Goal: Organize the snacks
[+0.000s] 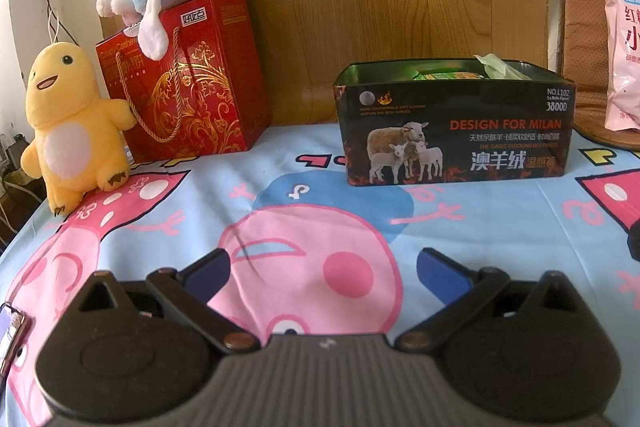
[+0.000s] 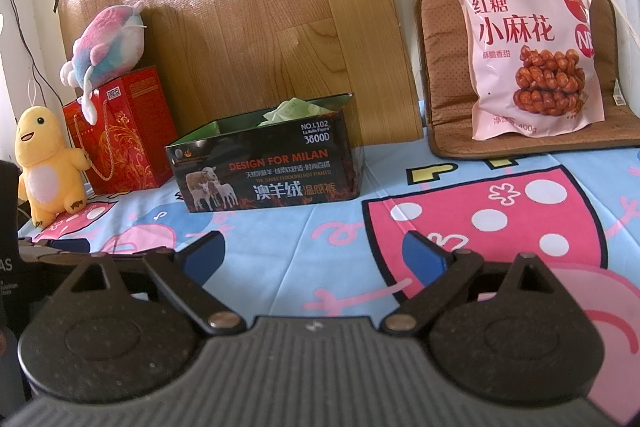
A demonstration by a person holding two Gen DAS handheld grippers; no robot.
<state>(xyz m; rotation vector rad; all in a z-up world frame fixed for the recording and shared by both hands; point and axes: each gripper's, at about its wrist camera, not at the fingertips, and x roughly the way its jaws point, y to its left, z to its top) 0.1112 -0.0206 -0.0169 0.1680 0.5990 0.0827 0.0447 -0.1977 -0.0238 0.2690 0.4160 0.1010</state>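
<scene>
Pink snack bag [image 2: 528, 47] upright against cushion [image 2: 440, 67], long axis vertical, ahead-right of my right gripper [image 2: 314, 255]; both jaws spread, empty.

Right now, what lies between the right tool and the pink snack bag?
Only bare cartoon bedsheet and the front edge of the brown cushion the pink snack bag leans on, as the right wrist view shows. The right tool is open.

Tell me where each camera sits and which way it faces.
Left wrist: low over the cartoon sheet, facing the black open-topped box; the open left gripper shows.
Right wrist: further right, facing the pink snack bag on the brown cushion; the open right gripper shows.
Shared: box, red gift bag, yellow plush.
</scene>
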